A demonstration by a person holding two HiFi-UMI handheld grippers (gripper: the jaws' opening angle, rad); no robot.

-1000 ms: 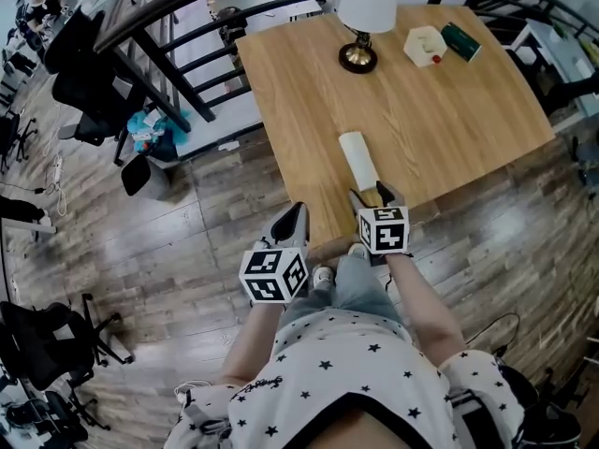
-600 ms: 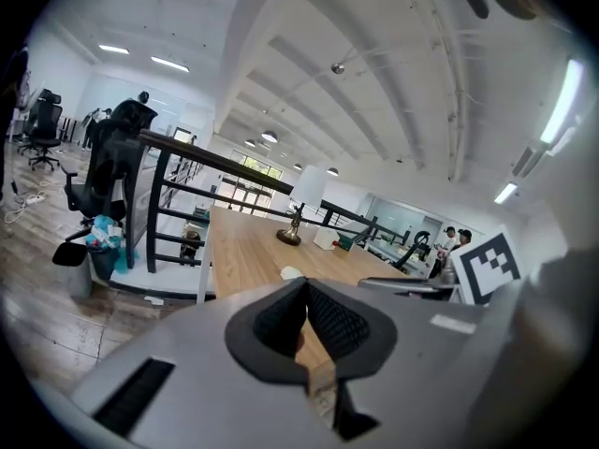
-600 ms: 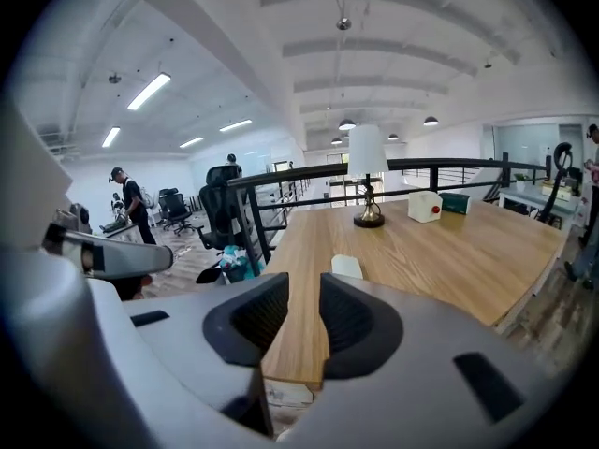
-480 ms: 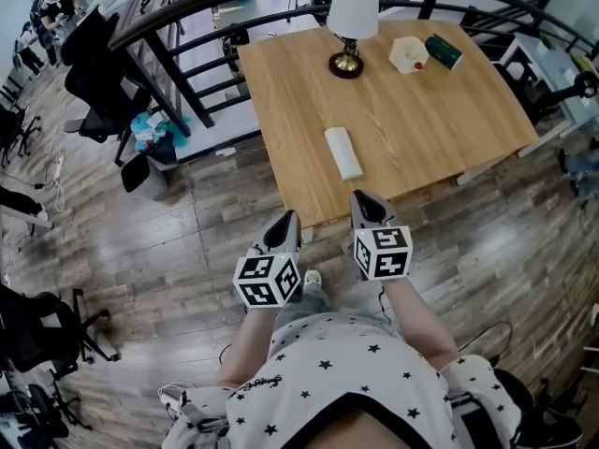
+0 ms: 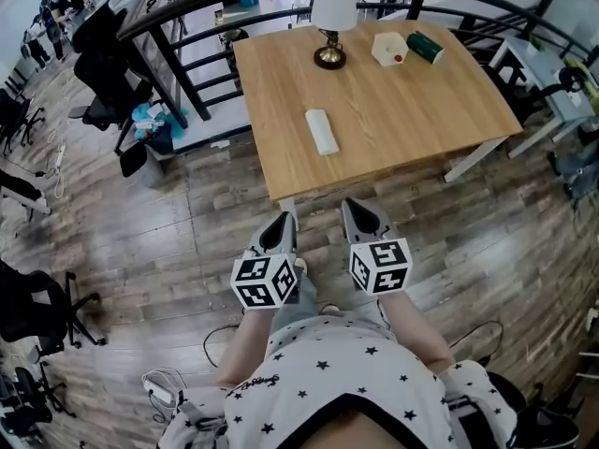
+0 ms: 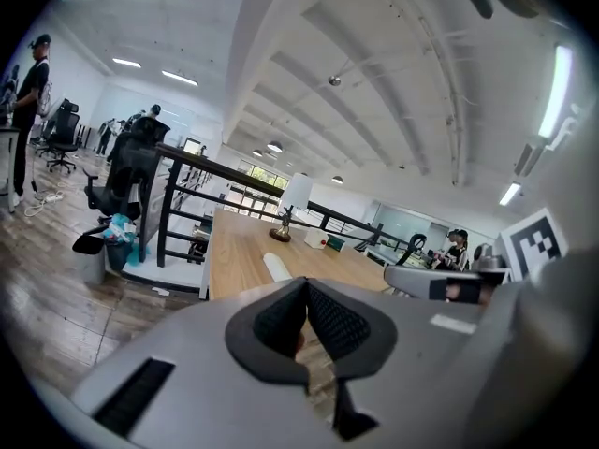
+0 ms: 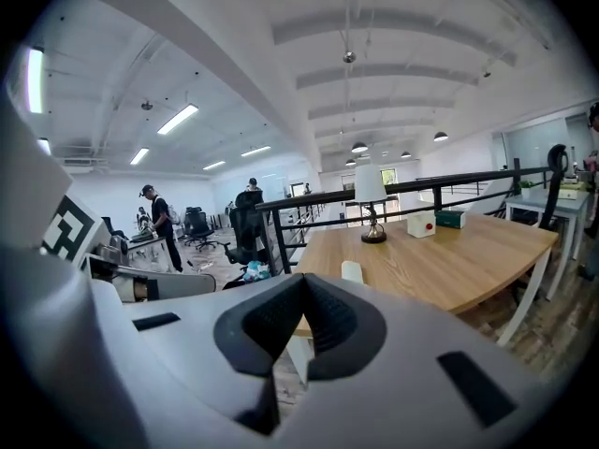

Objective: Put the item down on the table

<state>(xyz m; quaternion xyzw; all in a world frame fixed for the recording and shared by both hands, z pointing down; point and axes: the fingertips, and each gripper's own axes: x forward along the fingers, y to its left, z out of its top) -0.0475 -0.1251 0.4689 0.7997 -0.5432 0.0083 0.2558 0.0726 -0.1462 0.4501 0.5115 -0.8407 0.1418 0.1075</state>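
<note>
The right gripper and left gripper have drawn back from the table and are now over the floor. The white roll lies alone on the table's near half, well ahead of the 2 grippers. The right jaws have just closed on nothing, and the left jaws are together, empty.

Head cam looks steeply down from above and behind the left gripper and right gripper, each gripper cam sits right behind its own jaws facing nearly level, and all three share the table and lamp ahead of the tips.
</note>
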